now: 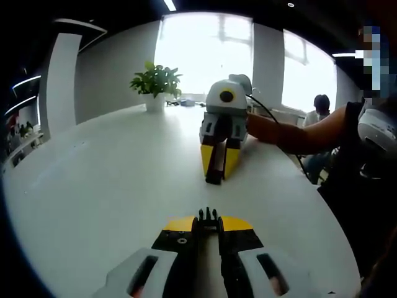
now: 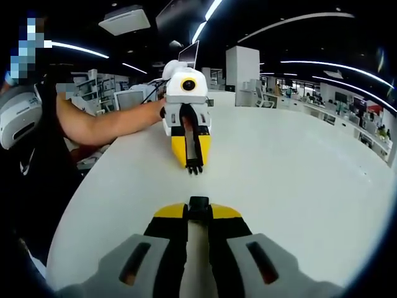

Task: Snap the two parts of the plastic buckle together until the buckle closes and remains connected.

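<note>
— Nearest in the left gripper view is the left gripper (image 1: 208, 218) itself, low over the white table (image 1: 99, 186). Its jaws are clenched on the pronged half (image 1: 208, 215) of the buckle; the black prongs stick out past the yellow tips.

— And from the other side?

— Same story in the right gripper view: the right gripper (image 2: 198, 208) has its jaws pinched on the socket half (image 2: 199, 206), a small black block poking out between the tips.

— So both halves are held. Are they joined?

— No, they are apart. The two grippers face each other across the bare tabletop, tips pointed at one another with a stretch of table between. In the right gripper view you can see the left gripper (image 2: 194, 164) opposite, prongs (image 2: 195, 167) hanging off its end just above the surface.

— And the right one, seen from the left?

— There too, right gripper (image 1: 216, 175) tilted down, its dark tip close to the table, a forearm (image 1: 291, 133) behind it.

— Anything else on the table?

— A potted plant (image 1: 156, 87) at the far edge, by the bright window (image 1: 205, 49).
</note>
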The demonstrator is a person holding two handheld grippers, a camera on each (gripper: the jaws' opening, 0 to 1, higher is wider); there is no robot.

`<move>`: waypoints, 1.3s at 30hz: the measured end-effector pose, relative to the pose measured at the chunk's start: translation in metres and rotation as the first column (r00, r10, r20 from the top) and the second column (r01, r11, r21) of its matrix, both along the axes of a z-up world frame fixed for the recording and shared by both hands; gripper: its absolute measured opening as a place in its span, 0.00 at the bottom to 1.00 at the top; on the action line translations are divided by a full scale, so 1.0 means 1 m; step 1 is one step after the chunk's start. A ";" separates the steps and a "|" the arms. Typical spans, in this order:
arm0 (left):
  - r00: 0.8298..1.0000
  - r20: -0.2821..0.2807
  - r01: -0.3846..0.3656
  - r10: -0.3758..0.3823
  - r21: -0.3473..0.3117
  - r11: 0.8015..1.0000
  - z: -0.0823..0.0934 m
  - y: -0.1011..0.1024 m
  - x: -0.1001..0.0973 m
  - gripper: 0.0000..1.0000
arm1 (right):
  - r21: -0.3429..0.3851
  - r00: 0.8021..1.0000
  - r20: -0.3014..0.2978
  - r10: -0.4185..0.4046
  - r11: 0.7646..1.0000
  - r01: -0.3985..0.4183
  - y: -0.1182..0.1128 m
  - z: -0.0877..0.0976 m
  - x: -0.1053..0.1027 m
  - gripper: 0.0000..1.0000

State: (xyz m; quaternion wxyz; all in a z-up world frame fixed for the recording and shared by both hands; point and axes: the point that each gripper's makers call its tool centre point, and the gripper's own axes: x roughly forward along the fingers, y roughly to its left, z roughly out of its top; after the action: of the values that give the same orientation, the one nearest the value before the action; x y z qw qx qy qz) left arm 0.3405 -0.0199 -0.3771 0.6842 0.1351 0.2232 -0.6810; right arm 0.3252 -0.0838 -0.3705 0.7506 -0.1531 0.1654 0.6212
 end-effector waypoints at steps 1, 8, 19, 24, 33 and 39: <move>1.000 0.000 0.000 0.000 0.000 1.000 0.000 0.000 0.000 0.11 | 0.000 1.000 0.000 0.000 1.000 0.000 0.000 0.000 0.000 0.11; 1.000 0.001 0.000 0.000 -0.001 1.000 0.000 0.000 0.001 0.11 | -0.001 1.000 0.002 0.000 1.000 0.000 0.000 0.000 0.000 0.11; 1.000 0.003 0.000 0.000 -0.002 1.000 0.000 -0.001 0.000 0.11 | -0.001 1.000 0.003 0.000 1.000 0.000 0.001 0.000 -0.001 0.11; 1.000 0.004 0.000 0.000 -0.002 1.000 0.000 -0.002 -0.001 0.11 | -0.001 1.000 0.005 -0.001 1.000 0.001 0.001 0.000 0.000 0.11; 1.000 0.006 0.004 -0.004 -0.005 1.000 0.000 -0.002 -0.002 0.11 | -0.001 1.000 0.006 0.001 1.000 -0.001 0.001 -0.001 0.000 0.11; 1.000 0.002 0.007 -0.007 -0.010 1.000 0.000 -0.003 -0.002 0.11 | 0.002 1.000 0.002 0.000 1.000 0.000 0.002 -0.001 0.000 0.11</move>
State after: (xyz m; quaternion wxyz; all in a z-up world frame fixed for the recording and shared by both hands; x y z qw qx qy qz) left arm 0.3382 -0.0229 -0.3774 0.6826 0.1334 0.2186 -0.6844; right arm 0.3247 -0.0822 -0.3713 0.7509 -0.1529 0.1641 0.6212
